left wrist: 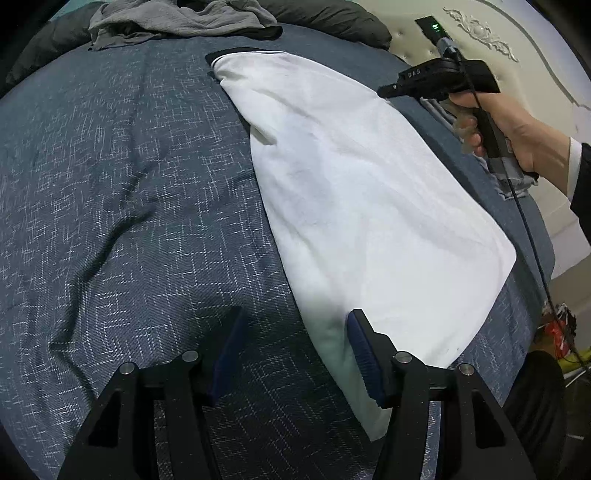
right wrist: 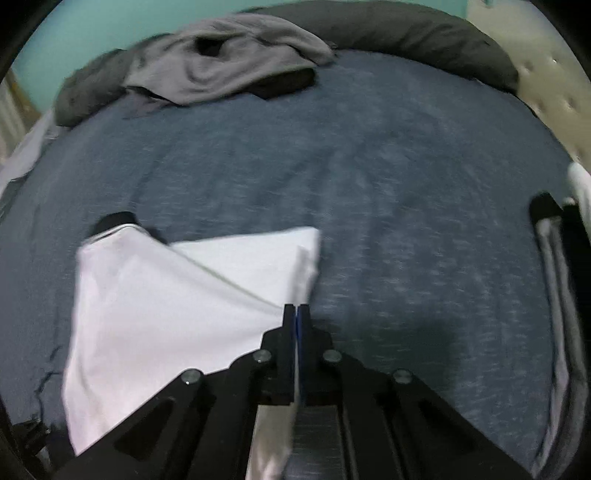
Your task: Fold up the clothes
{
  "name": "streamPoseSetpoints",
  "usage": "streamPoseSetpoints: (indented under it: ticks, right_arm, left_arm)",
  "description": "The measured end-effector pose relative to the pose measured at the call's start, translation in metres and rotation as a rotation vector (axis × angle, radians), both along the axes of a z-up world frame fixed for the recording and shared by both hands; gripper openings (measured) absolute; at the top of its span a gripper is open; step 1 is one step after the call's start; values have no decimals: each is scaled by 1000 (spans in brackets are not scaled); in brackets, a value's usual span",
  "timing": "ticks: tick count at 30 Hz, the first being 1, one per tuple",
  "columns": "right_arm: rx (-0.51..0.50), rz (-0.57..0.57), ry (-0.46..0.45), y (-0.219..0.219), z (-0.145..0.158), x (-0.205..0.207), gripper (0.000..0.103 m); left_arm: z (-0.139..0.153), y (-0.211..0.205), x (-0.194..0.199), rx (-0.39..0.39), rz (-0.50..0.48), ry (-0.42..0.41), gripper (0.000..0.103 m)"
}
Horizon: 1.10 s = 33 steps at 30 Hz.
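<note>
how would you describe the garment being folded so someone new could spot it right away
Start with the bed's blue patterned cover. The white garment lies flat across the middle of it, between the left gripper and right gripper. It is the only white, smoothed-out piece, with dark trim at its far end, unlike the crumpled grey clothing heaped near the dark pillow.

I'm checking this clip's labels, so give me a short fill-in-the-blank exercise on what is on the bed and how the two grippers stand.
1. The garment lying flat on the blue bedspread is ____ in colour.
2. The left gripper has its jaws ____, with the garment's edge between them.
3. The right gripper has its jaws ____.
4. The crumpled clothes at the far side of the bed are ____.

Missing words: white; open; shut; grey
</note>
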State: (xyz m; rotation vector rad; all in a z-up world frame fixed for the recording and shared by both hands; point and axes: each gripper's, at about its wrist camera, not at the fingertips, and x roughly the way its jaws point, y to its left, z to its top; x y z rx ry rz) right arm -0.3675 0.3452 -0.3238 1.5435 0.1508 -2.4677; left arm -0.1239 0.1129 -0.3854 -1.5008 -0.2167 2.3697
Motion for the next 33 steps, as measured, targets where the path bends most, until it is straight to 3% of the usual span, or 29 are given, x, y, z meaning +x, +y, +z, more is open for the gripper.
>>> streamPoseSetpoints:
  ticks: [10, 14, 16, 18, 20, 24, 27, 30, 33]
  right_arm:
    - [26, -23, -29, 0, -14, -2, 0]
    - [-28, -11, -16, 1, -7, 2, 2]
    - [-54, -10, -5, 2, 2, 10, 10]
    - [-87, 4, 0, 2, 9, 19, 28]
    - [-125, 10, -12, 5, 13, 31, 36]
    - [-182, -2, -69, 13, 9, 56, 35]
    - [-237, 3, -104, 18, 1, 73, 14]
    - [-256, 4, -131, 21, -6, 82, 3]
    - [-264, -31, -88, 30, -2, 87, 2]
  left_arm:
    - [-3, 2, -2, -7, -5, -1, 61]
    - [-1, 2, -6, -5, -4, -4, 61]
    - [-1, 2, -7, -6, -5, -5, 61]
    - [-1, 2, -8, -8, -4, -5, 61]
    - [-1, 2, -8, -8, -2, -5, 61]
    - [-1, 1, -9, -10, -1, -5, 61]
    - [-2, 1, -11, -10, 1, -6, 61]
    - [-2, 1, -13, -9, 1, -5, 61]
    - [2, 3, -25, -10, 0, -5, 61]
